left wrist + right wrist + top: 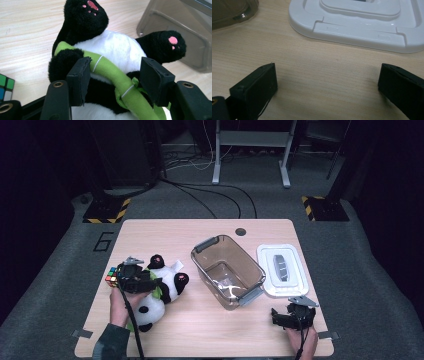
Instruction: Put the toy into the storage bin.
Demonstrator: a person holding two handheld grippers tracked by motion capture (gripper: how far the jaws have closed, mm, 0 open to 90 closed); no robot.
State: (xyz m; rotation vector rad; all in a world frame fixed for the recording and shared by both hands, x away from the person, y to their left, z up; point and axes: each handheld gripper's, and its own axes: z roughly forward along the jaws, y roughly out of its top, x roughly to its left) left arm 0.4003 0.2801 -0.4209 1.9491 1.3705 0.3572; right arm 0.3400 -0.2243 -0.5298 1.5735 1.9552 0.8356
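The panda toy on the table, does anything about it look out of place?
Yes. The panda toy lies tipped on its back beside the bin, feet up, not sitting upright. The left tool straddles its green bamboo stalk.

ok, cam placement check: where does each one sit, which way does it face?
High view: above the person's table edge, looking forward and down; forearms, left gripper, right gripper.
Left gripper view: rides the left gripper, facing the plush panda; its jaws straddle the panda's green bamboo stalk.
Right gripper view: rides the right gripper, low over the table, facing the white lid; jaws wide apart.
Shared: high and left gripper views both show the puzzle cube.
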